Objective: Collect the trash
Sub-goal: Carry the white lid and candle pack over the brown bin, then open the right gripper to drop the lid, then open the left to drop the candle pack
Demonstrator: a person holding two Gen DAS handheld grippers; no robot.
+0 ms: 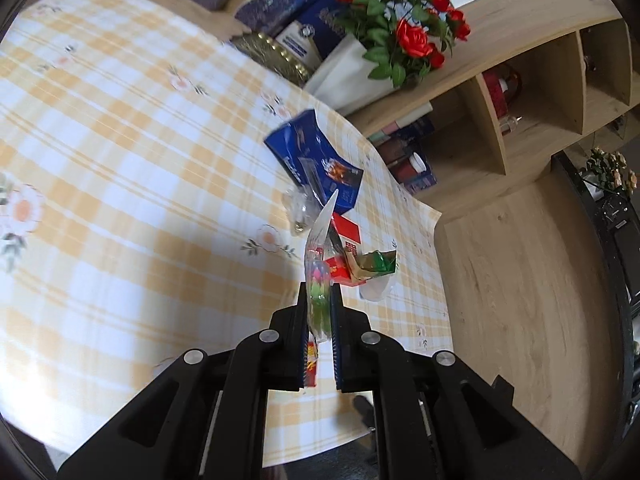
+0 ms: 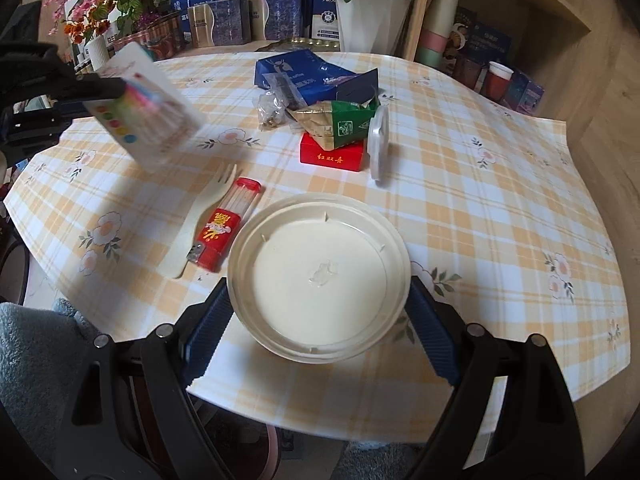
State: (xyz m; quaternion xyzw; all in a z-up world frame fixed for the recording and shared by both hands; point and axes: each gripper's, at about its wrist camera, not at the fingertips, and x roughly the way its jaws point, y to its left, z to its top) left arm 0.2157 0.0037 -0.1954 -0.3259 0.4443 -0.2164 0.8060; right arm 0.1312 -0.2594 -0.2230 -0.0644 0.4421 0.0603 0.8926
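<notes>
My left gripper (image 1: 320, 292) is shut on a flat clear packet of coloured pieces (image 1: 318, 248), held up above the checked tablecloth (image 1: 120, 160). The right wrist view shows that same packet (image 2: 148, 108) blurred at the left, in the left gripper (image 2: 118, 87). My right gripper (image 2: 318, 284) stands wide with its blue pads (image 2: 206, 328) against the rim of a round cream bowl (image 2: 320, 272) near the table's front edge. Further back lie a blue box (image 2: 304, 72), a red box (image 2: 332, 156), a crumpled green-and-gold wrapper (image 2: 340, 124), a clear lid (image 2: 378, 144) and a small clear bag (image 2: 272, 108).
A wooden fork (image 2: 200, 216) and a red tube with a clear cap (image 2: 224, 228) lie left of the bowl. Gift boxes (image 2: 224, 20) and a white vase of roses (image 2: 368, 20) line the back edge. A wooden shelf (image 2: 500, 8) stands at the right.
</notes>
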